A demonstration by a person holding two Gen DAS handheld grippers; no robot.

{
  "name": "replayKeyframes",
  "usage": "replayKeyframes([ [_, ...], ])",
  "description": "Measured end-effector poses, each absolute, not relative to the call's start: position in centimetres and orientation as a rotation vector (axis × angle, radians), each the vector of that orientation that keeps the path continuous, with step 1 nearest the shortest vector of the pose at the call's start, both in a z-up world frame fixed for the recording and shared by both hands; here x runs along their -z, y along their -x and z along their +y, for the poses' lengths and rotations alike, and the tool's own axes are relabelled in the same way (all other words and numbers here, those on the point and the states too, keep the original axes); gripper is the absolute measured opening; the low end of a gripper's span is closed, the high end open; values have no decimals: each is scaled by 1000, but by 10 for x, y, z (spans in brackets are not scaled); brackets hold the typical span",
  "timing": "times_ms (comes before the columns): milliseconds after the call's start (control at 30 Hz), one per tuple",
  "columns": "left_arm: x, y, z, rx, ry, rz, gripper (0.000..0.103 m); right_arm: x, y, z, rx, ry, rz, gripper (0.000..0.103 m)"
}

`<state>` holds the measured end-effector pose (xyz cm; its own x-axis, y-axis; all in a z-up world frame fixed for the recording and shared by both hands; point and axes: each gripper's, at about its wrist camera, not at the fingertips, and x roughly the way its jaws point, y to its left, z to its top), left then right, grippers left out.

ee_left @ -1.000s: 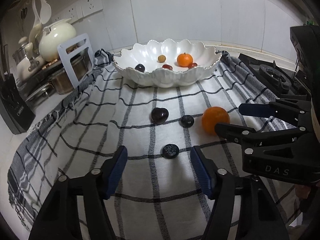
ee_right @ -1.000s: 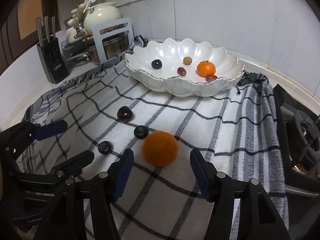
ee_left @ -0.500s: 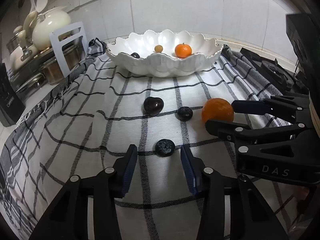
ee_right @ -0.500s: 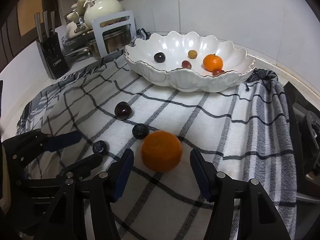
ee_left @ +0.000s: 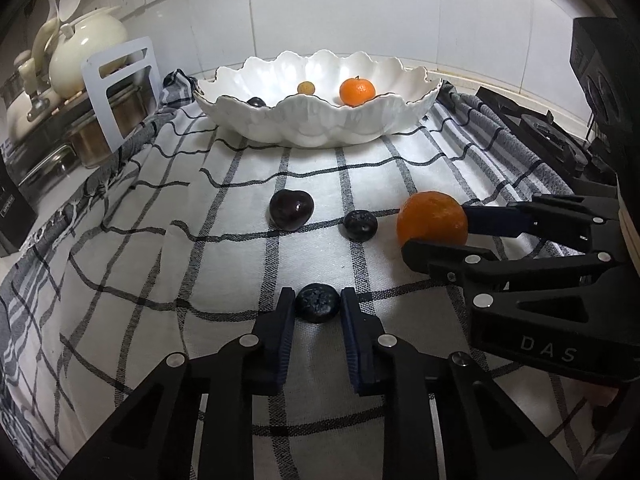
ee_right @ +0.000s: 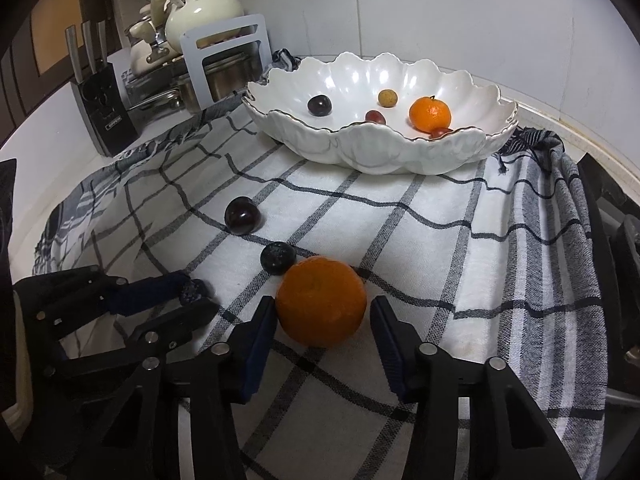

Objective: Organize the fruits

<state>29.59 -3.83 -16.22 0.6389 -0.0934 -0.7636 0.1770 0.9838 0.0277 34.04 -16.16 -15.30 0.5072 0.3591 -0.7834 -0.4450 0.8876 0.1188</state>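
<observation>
Dim, soft light; glare on the bowl (ee_right: 360, 80); sharp centre; fisheye bending and dark corners

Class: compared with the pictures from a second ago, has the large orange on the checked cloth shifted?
No. The large orange keeps its place beside the blueberry, on the same dark cloth stripe.

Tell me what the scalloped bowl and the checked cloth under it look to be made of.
Scalloped bowl: likely glazed ceramic or porcelain, glossy white with light reflections on its inner wall and a thin gold-looking line along the rim.
Checked cloth: woven fabric, probably cotton, matte; visible weave texture, soft wrinkles, and a frayed fringe at its edge.
</observation>
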Motion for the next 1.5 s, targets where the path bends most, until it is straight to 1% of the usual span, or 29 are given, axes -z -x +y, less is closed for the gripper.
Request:
replayKeyframes([
  [233, 157, -293, -32, 150, -68, 862, 23, 152, -337, -161, -479, 104, 910, 44],
  [567, 138, -286, -21, 133, -16, 823, 23, 142, -329, -165, -468, 88, 889, 44],
  [1033, 97, -276, -17, 141, -30, 700, 23, 106, -314, -170, -442, 76, 804, 44],
  [1500, 53, -268, -14, 161, -46, 563, 23, 56, -305, -175, -389, 67, 666, 44],
])
